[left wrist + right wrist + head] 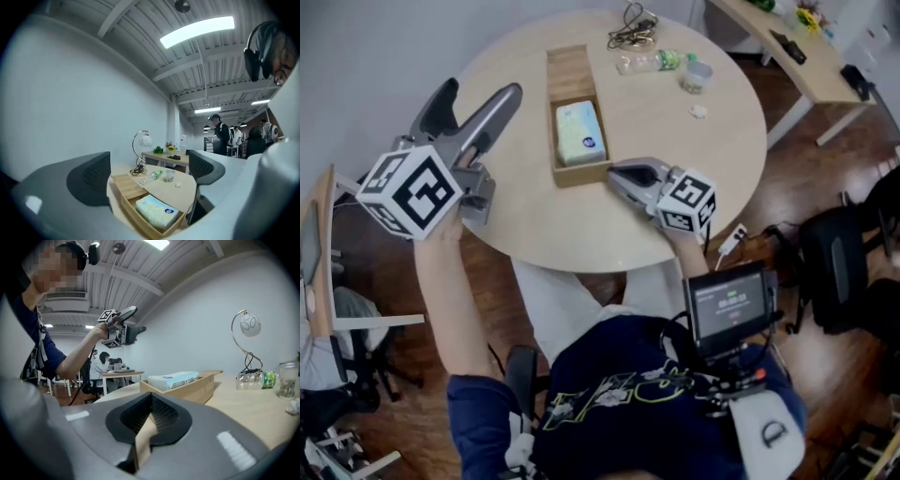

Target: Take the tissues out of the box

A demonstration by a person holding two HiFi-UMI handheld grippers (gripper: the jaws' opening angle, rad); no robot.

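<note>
Box (570,80): middle of worktop (666,187)
Tissue pack (580,132): in box's near end
Bottle (652,62): behind box, right
Strip (144,439): between right tool's (617,172) jaws

Left claw (483,89) raised, jaws apart; right claw (615,172) low, jaws together.

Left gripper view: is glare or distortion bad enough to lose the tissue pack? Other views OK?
Left gripper view: heavy fisheye bending, dark corners, and the ceiling light strip is blown out, yet the tissue pack is readable. Right gripper view: the near jaws look soft, but the pack is legible. Head view: evenly lit, with no glare on the table.
</note>
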